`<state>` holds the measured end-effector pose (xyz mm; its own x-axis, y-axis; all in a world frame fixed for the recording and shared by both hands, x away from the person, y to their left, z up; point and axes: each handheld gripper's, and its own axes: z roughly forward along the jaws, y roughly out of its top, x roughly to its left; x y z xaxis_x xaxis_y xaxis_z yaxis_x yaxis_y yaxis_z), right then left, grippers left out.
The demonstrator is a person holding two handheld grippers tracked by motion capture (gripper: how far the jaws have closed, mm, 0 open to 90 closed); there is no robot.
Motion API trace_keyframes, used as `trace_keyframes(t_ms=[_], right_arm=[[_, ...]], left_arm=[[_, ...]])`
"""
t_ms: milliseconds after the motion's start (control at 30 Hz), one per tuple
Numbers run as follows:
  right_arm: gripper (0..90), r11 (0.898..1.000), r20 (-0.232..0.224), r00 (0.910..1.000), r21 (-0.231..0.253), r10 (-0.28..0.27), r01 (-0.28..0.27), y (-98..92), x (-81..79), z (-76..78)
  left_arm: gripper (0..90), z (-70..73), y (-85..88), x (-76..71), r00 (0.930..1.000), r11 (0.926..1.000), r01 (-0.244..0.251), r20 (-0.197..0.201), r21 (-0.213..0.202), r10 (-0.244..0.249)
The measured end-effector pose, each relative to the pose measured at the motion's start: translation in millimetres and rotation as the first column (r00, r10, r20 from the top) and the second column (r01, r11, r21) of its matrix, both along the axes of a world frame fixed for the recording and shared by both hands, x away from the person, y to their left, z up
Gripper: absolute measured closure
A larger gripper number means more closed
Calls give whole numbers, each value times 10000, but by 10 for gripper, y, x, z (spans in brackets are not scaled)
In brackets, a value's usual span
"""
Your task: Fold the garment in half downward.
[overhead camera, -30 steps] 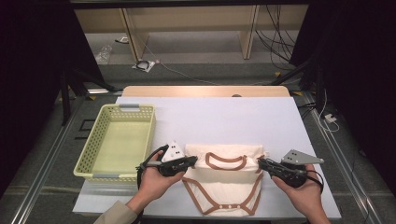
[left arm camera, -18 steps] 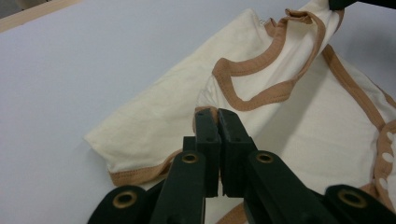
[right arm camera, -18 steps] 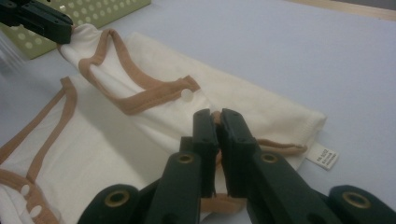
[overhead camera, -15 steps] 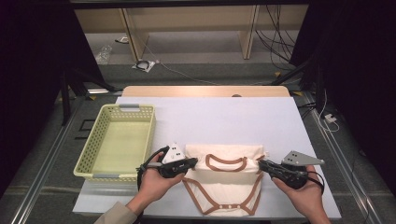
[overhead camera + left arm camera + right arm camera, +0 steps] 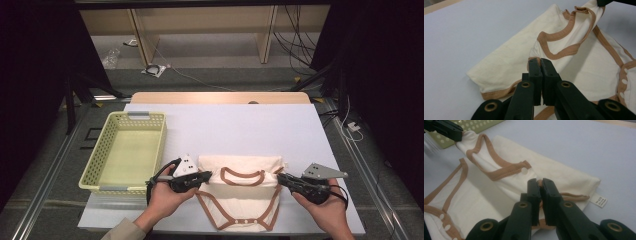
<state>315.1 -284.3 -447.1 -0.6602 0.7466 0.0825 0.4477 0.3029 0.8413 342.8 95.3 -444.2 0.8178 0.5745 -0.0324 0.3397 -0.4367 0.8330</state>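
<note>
I have both grippers clamped on the cream baby bodysuit (image 5: 243,192), which lies flat on the white table cover (image 5: 235,130) at the near edge, around 6 o'clock from the table's middle. My left gripper (image 5: 206,176) pinches the brown-trimmed shoulder at the garment's 9 o'clock side, jaws closed tight on the fabric. My right gripper (image 5: 281,178) pinches the opposite shoulder at 3 o'clock, just beside the label (image 5: 598,201). The yellow-green basket (image 5: 125,150) sits at 9 o'clock, just beside my left hand (image 5: 165,195).

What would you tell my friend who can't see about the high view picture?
Two hands each pinch a shoulder of a cream bodysuit with a shut tool, left tool and right tool. It lies on a white table, beside an empty yellow basket.
</note>
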Motion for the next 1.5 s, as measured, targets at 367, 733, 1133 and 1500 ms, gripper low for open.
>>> trace_keyframes(t_ms=[367,733,1133,1500], right_arm=[[853,10000,-126,9999,2,30,-30,0,-23,-1],[854,10000,-217,9997,9,71,-70,-8,-43,2],[854,9989,-648,9969,-122,444,-453,-3,-53,-24],[854,9936,-1240,9871,-376,1012,-1066,8,-66,-74]], left_arm=[[869,-2,7,-25,10000,10000,68,19,29,-68],[870,-7,14,-69,9999,9999,131,25,15,-131],[869,-49,29,-109,9994,9990,354,-70,281,-352],[869,-90,19,-150,9977,9960,641,-258,617,-626]])
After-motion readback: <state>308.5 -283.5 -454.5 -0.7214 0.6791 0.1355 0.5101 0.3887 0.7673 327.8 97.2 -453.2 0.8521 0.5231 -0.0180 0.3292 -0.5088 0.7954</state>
